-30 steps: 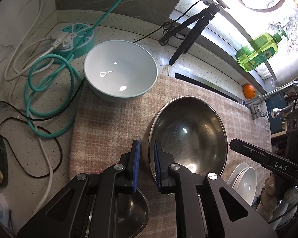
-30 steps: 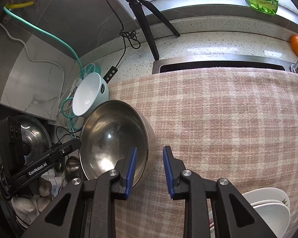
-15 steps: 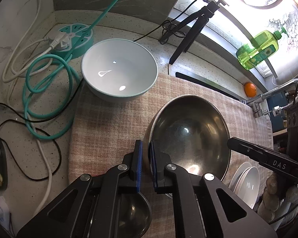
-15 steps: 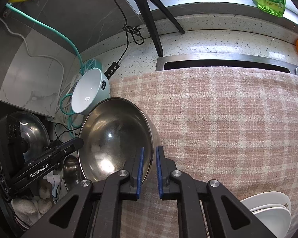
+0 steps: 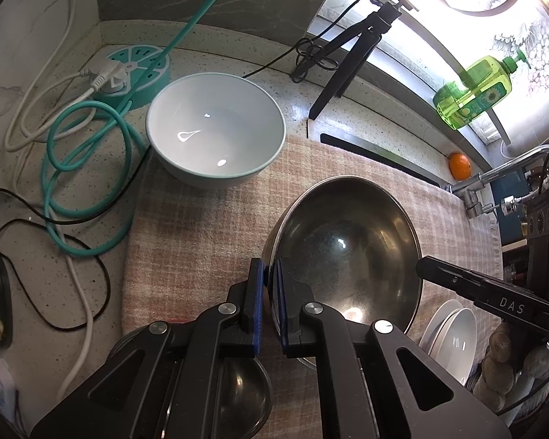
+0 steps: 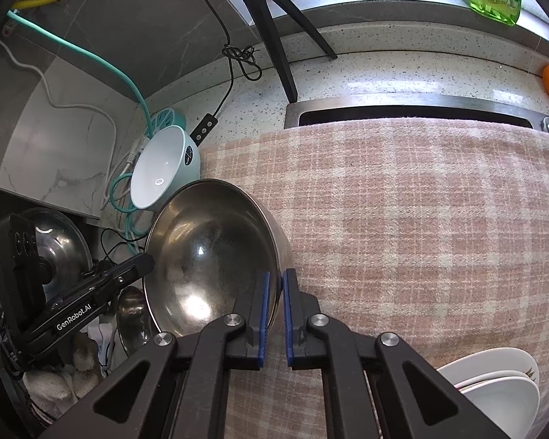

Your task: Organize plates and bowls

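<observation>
While both of your grippers pinch the steel bowl by its rim, everything turns on where it goes next. In the left wrist view your left gripper (image 5: 270,305) sits at lower centre, its blue pads clamped on the near rim of the steel bowl (image 5: 342,252), which spreads up and right over the checked cloth (image 5: 201,241). In the right wrist view your right gripper (image 6: 273,316) grips the opposite rim, the bowl lying to its left. Further off, at upper left of the left view, the white bowl (image 5: 216,135) stands upright on the bench (image 5: 36,292), apart from the steel one. White plates (image 6: 501,384) lie stacked at lower right.
</observation>
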### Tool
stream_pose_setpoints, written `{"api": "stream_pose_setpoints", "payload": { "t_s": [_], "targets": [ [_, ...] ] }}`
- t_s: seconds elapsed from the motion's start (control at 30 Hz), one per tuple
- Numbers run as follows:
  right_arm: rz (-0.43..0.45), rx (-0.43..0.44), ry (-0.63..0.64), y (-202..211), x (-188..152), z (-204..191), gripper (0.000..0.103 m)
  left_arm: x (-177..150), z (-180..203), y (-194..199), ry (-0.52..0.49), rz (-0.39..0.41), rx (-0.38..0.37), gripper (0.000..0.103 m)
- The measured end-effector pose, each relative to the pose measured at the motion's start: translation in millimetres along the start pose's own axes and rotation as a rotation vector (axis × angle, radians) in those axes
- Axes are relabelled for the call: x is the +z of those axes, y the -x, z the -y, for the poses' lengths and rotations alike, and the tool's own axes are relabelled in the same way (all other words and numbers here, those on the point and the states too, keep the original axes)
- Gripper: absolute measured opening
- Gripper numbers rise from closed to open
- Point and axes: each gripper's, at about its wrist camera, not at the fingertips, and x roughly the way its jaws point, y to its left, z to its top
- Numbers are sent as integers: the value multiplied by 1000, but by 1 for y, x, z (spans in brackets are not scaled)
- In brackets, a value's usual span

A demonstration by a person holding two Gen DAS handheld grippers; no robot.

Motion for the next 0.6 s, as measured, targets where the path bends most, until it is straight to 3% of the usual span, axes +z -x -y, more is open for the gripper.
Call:
{"api": "stream_pose_setpoints", "payload": {
  "t_s": [0.6],
  "targets": [
    [10, 36, -15, 29, -23, 3, 7, -24, 13, 15, -5, 14, -13, 6]
  ]
}}
